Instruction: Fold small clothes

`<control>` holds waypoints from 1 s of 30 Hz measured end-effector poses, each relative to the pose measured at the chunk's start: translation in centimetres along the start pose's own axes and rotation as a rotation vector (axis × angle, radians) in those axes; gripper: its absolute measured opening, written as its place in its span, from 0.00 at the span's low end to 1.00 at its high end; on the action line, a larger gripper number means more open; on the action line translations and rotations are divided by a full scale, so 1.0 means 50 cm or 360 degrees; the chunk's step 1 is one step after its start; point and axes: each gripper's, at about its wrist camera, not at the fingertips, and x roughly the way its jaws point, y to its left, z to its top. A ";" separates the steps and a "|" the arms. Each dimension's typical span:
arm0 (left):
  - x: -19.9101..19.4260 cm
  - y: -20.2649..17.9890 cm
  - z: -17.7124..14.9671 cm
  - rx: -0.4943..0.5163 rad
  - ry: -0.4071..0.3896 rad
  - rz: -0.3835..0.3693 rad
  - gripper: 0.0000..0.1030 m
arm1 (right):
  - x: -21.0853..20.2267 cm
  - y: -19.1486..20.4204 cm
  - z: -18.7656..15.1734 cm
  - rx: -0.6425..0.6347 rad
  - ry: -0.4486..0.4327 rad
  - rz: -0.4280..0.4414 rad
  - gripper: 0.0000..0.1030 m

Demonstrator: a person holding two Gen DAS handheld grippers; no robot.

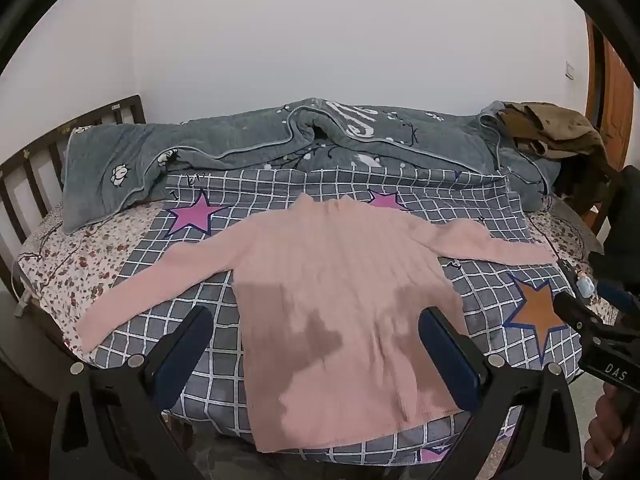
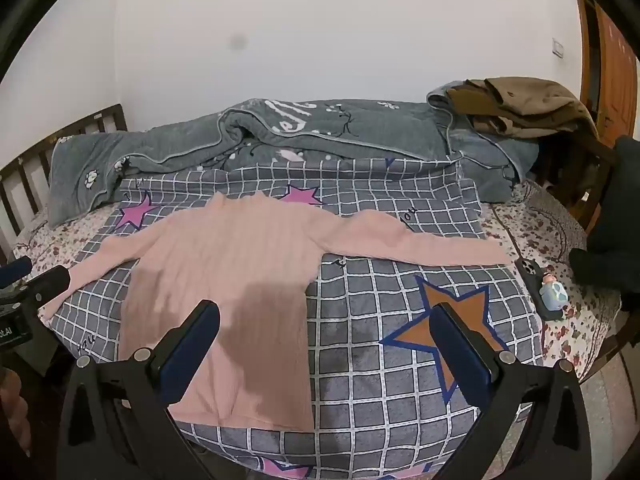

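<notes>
A pink ribbed sweater (image 1: 332, 304) lies flat on a grey checked cloth with stars (image 1: 480, 280), both sleeves spread out to the sides. My left gripper (image 1: 316, 320) hovers open above its lower body, nothing between the fingers. In the right wrist view the sweater (image 2: 224, 280) lies left of centre. My right gripper (image 2: 326, 316) stands open above the sweater's right hem edge and the checked cloth (image 2: 380, 380), holding nothing. The right gripper's body (image 1: 600, 340) shows at the left view's right edge, and the left gripper's body (image 2: 24, 300) at the right view's left edge.
A rumpled grey-green quilt (image 1: 260, 136) lies along the far side of the bed. Brown clothes (image 2: 520, 108) are piled at the far right. A phone (image 2: 532, 280) and a small figurine (image 2: 554, 294) lie by the right sleeve end. A wooden headboard (image 1: 40, 160) stands left.
</notes>
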 end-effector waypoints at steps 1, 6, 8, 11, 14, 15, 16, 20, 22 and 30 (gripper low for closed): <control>0.000 0.000 0.000 -0.0001 0.0006 -0.0001 1.00 | -0.001 0.000 0.000 0.0005 -0.0008 0.0004 1.00; 0.002 -0.001 0.001 -0.0002 -0.0007 0.0000 1.00 | -0.001 0.002 0.000 -0.0006 0.0002 -0.0006 1.00; 0.002 -0.008 0.006 0.0001 -0.0016 0.0002 1.00 | -0.001 0.002 0.000 -0.0007 0.0005 -0.0004 1.00; -0.005 -0.018 0.013 0.0001 -0.0018 0.0005 1.00 | -0.002 0.003 0.001 -0.0009 0.0008 -0.0007 1.00; -0.010 -0.016 0.011 -0.0001 -0.0030 0.0004 1.00 | -0.003 0.003 0.002 -0.0011 0.0006 -0.0008 1.00; -0.010 -0.015 0.012 -0.0001 -0.0030 0.0000 1.00 | -0.003 0.003 0.002 -0.0011 0.0005 -0.0009 1.00; -0.010 -0.015 0.011 0.0002 -0.0029 -0.0001 1.00 | -0.003 0.003 0.002 -0.0011 0.0005 -0.0010 1.00; -0.006 -0.009 0.011 -0.0011 -0.0024 -0.0009 1.00 | -0.003 0.003 0.002 -0.0012 0.0006 -0.0012 1.00; -0.005 -0.007 0.010 -0.0011 -0.0026 -0.0007 1.00 | -0.003 0.003 0.000 -0.0013 0.0006 -0.0009 1.00; -0.002 0.000 0.008 -0.0028 -0.0024 -0.0010 1.00 | -0.009 0.008 0.005 -0.0014 -0.0001 -0.0003 1.00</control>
